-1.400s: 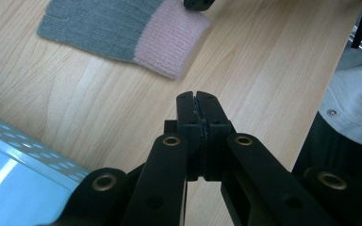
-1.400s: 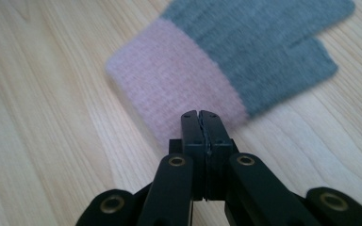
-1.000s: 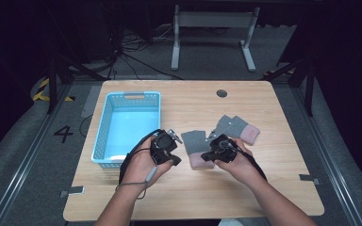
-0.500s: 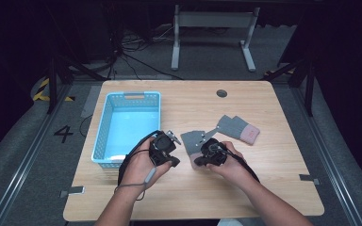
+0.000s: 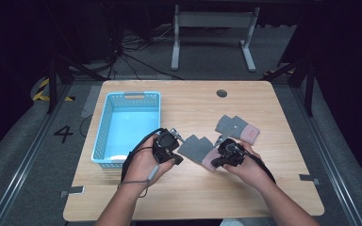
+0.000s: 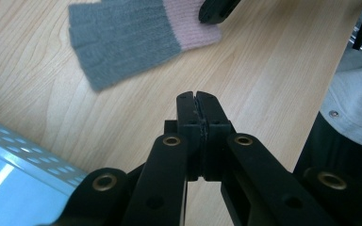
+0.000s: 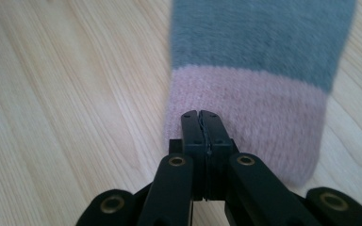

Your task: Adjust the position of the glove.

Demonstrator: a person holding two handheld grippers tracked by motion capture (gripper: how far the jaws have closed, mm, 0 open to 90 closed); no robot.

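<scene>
- Near the front middle of the desk: right hand-held gripper, jaws pressed together with nothing between them, tips over the pink cuff of the near glove; whether touching the knit, cannot tell.
- Seen along the right hand-held gripper: closed tips low over the pink cuff edge of the near glove, grey knit running away beyond the cuff, bare wood of the desk to one side.
- Just beside the grey finger end of that glove: left hand-held gripper, jaws together and empty, held in the left hand, a black cable looping round the wrist.
- Seen along the left hand-held gripper: shut tips over bare desk, apart from the near glove lying flat ahead, grey fingers spread, pink cuff under the dark tip of the right hand-held gripper.
- Farther back and to the right: second glove, grey with a pink cuff, flat on the desk, near the first glove, just behind the right hand.
- Left of the left hand-held gripper: light blue basket with perforated walls, close to the left hand, standing along the left part of the desk; pale blue floor visible, no item to be made out inside.
- Corner of the basket at lower left in the left gripper view.
</scene>
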